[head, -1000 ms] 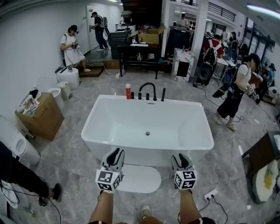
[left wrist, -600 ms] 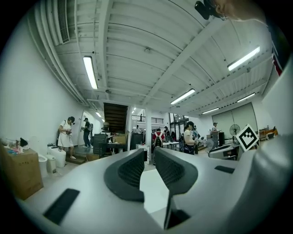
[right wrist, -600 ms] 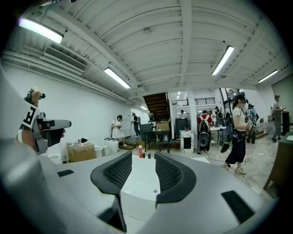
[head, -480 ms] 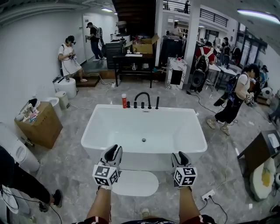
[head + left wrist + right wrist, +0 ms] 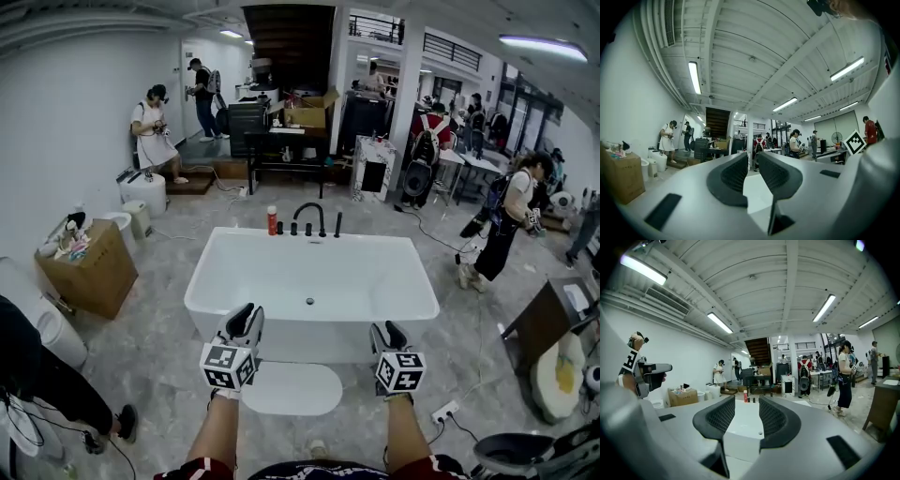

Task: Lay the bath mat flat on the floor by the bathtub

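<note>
Left tool (image 5: 246, 319): stands over the floor at the near wall of the white bathtub (image 5: 412, 281), at the end of a bare forearm, with the marker cube toward the camera. Seen in the left gripper view (image 5: 752, 176): jaws parted by a slim gap, ribbed pads facing each other, nothing clamped between, only a pale surface beyond that cannot be told for tub or mat. Touches nothing. Right tool (image 5: 389, 333): level with the left, well apart from it, also aimed at the tub. Seen in the right gripper view (image 5: 740, 420): jaws apart a little wider than the left pair, empty, framing the tub's white inside with its drain, and farther back a red bottle (image 5: 745, 397) on the far rim. Holds nothing and rests on nothing. Bath mat (image 5: 292, 388): white, oval, spread flat on the grey marbled floor just beside the tub's near wall, lying between the two tools in the head view, with its left end passing under the left cube. Free of both tools. Farther off in the head view: black faucet (image 5: 309, 217) at the middle of the tub's far rim with the red bottle (image 5: 272, 220) just left of it, cardboard box (image 5: 89, 267) at the left wall, power strip (image 5: 441, 411) on the floor to the right, several people standing around the room behind.
</note>
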The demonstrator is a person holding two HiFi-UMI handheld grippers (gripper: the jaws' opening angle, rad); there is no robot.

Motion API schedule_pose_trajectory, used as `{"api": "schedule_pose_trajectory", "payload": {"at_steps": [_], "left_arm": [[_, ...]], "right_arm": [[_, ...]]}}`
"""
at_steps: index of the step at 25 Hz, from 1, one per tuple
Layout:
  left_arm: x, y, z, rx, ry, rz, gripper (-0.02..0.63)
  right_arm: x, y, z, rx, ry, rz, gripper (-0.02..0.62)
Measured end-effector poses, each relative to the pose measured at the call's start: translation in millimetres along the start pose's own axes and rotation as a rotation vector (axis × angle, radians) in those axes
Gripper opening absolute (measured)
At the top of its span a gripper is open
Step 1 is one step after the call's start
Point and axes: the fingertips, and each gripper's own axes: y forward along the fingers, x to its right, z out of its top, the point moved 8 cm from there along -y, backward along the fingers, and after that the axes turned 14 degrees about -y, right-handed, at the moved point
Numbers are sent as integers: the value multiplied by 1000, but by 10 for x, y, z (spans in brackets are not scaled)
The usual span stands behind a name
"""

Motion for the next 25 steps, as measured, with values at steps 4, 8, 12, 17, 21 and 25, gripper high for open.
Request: {"api": "schedule_pose_trajectory", "payload": {"at_steps": [4,8,12,17,21,25], "left_arm": [[43,-413,39,-1,-24,-5,87],[164,-801,93,-1,-19,-11,87],[241,-1188,64,-7,-30,2,84],[312,-1532,37,8,-64,11,72],[378,-1610,0,5,-66,20,60],[511,-1603,-24,-3,-62,27,41]], "right_arm": [[-265,-384,9,7,6,-5,183],[-460,-774,53,5,9,-16,183],[-650,-1156,77,2,8,-20,183],[-787,-1493,105,-1,1,-21,181],[-775,-1624,109,1,4,-23,179],[-697,-1675,122,6,4,-17,178]]}}
